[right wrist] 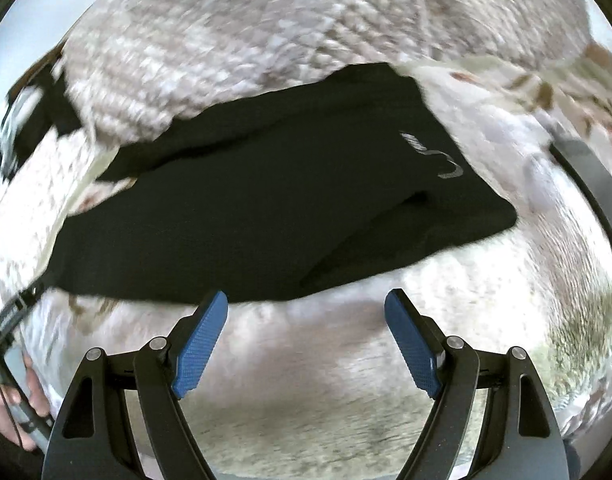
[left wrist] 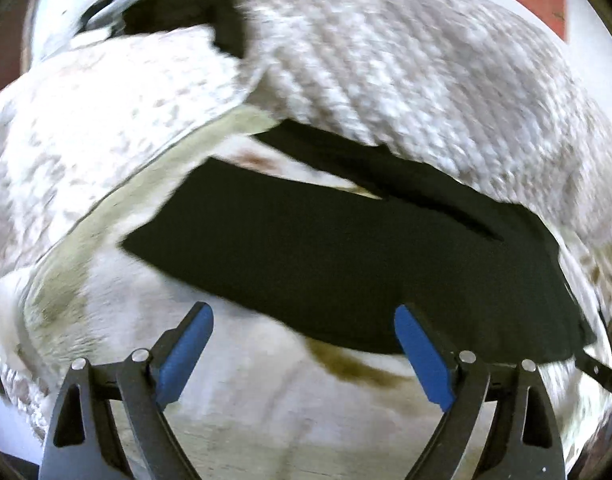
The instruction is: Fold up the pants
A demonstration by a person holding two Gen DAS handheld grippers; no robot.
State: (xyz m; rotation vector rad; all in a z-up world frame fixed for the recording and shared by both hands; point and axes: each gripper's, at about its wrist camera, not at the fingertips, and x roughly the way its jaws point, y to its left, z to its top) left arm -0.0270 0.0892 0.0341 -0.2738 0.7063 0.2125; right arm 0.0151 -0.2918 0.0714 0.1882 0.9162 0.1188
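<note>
The black pants (left wrist: pixel 346 264) lie spread across a pale bedcover, partly folded, with a slit between two layers. In the right wrist view the pants (right wrist: pixel 265 208) show a small grey logo near their right end. My left gripper (left wrist: pixel 303 316) is open and empty, just short of the pants' near edge. My right gripper (right wrist: pixel 306 300) is open and empty, with its fingertips at the pants' near edge. The far edge of the pants is tucked under a knitted blanket.
A thick white-grey knitted blanket (left wrist: pixel 406 64) lies bunched behind the pants, also in the right wrist view (right wrist: pixel 245 40). The patterned bedcover (left wrist: pixel 265 400) lies beneath everything. A hand holding the other gripper (right wrist: pixel 13 400) shows at lower left.
</note>
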